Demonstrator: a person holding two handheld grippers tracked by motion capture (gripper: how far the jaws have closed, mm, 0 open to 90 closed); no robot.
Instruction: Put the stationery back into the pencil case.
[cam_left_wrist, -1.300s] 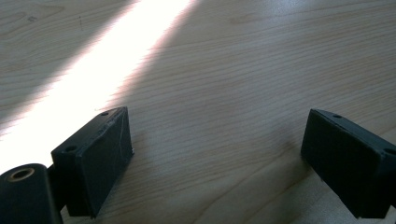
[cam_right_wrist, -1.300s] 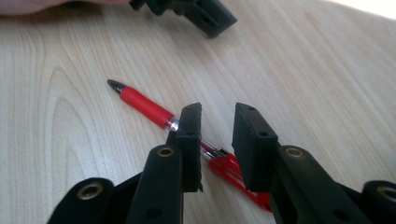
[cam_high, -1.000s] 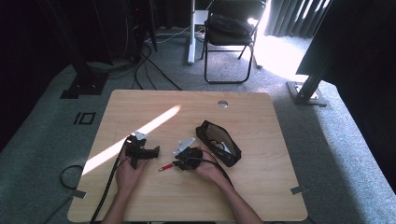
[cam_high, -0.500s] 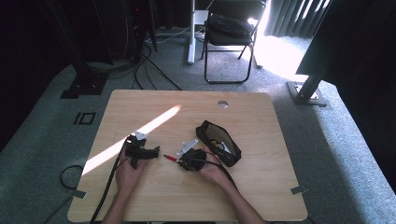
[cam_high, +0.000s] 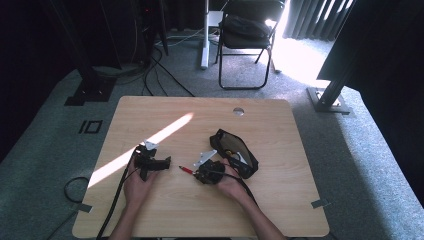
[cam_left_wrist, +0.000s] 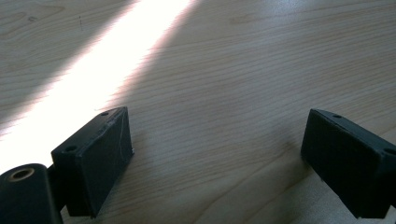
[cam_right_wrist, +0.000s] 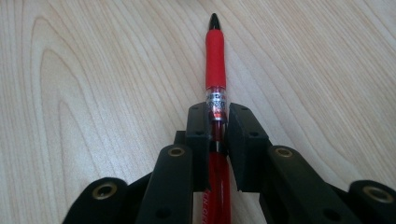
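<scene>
High view first: I have both grippers low on the wooden table (cam_high: 280, 130), a stripe of sunlight crossing its left half. My left gripper (cam_high: 167, 162) rests just right of that stripe. My right gripper (cam_high: 192, 172) points left with a red pen (cam_high: 186, 170) sticking out ahead of it. Just behind my right hand lies a black pencil case (cam_high: 234, 151), open at the top, touching or almost touching the gripper body; something pale and something yellow sit inside it, too small for me to name.

Left gripper view: the left gripper (cam_left_wrist: 217, 154) has its jaws spread wide, bare tabletop between them and the sunlit band to the left.

Right gripper view: the right gripper (cam_right_wrist: 219, 126) is pinching the red pen (cam_right_wrist: 215, 60), jaws pressed against the clear barrel just behind the red grip. Its black tip points away along the wood grain, low above the table.
</scene>
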